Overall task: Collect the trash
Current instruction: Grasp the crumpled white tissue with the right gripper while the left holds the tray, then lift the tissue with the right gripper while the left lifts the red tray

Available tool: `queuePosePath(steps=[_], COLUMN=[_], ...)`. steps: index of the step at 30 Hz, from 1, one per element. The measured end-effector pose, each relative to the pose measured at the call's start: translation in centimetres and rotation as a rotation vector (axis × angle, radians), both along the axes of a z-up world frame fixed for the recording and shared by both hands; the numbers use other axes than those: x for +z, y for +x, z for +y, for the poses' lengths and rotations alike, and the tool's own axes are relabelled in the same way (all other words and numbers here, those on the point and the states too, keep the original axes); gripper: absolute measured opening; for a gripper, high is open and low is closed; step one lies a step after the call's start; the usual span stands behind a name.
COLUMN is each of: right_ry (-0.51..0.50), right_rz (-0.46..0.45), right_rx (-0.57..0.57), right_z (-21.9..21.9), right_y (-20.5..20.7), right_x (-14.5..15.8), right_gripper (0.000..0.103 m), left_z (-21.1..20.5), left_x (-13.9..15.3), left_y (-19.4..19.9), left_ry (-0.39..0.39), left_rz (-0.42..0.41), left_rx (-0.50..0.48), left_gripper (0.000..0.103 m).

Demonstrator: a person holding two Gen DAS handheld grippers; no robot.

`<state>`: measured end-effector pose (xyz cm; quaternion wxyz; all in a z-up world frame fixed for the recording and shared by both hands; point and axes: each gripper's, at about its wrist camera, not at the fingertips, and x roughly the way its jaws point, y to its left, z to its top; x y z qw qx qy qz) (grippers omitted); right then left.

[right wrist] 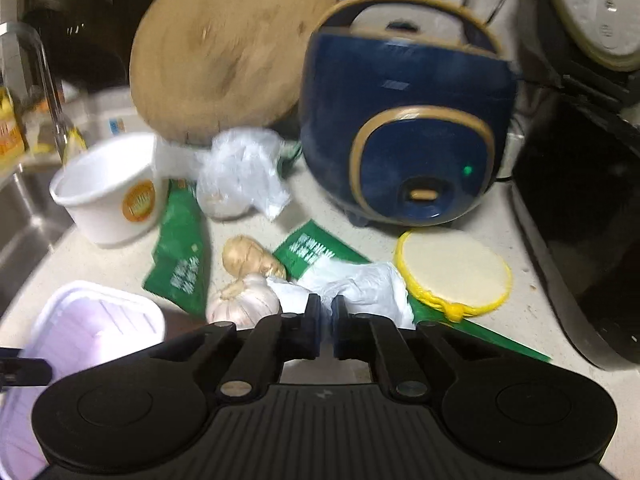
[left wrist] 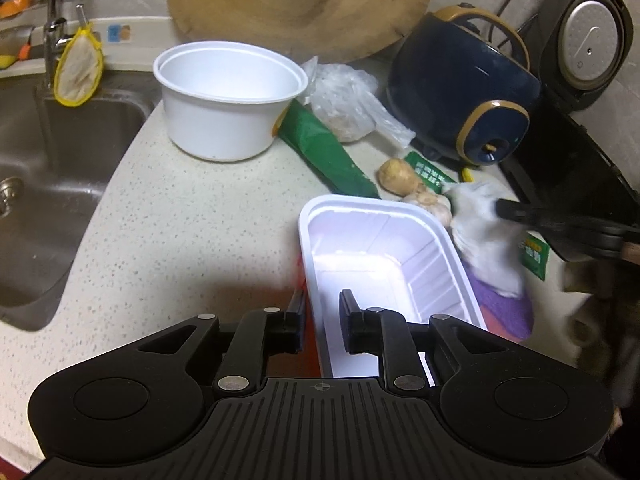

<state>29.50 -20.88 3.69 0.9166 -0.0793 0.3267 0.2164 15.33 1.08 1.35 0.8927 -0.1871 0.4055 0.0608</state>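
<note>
We pinch tissue beside the tray.
The crumpled white tissue (right wrist: pixel 360 284), on the counter (left wrist: pixel 180 220) by the garlic bulb (right wrist: pixel 244 300), sits clamped in our right gripper (right wrist: pixel 326 312); our left gripper (left wrist: pixel 320 316) nips the white tray (left wrist: pixel 380 248) wall, steadying 1 bin for trash.

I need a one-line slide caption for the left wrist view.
Left claw grips the white tray's rim while the right claw pinches crumpled tissue.

The crumpled white tissue (left wrist: pixel 486 236) is smeared by motion blur, and the wooden board (left wrist: pixel 300 4) (round) is cut off at the top edge.
</note>
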Motion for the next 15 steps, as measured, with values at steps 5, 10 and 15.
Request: queuePosePath(steps=[5,10,15], right_ry=[0.083,0.056,0.125], right_rz=[-0.005,0.004,0.133], right_rx=[-0.088,-0.126,-0.032], right_z=[-4.5,-7.1,-7.9], right_y=[-0.9,-2.4,-3.5], right_x=[2.3,2.1,-0.1], right_gripper=[0.003,0.003,0.004], left_z=[0.1,0.1,-0.6], left_x=[-0.3,-0.2,0.2], left_y=[-0.2,0.0,0.0], left_ry=[0.004,-0.004,0.010], left_rz=[-0.007,-0.014,-0.003], left_rx=[0.002,-0.005,-0.031], left_gripper=[0.020,0.020,0.017])
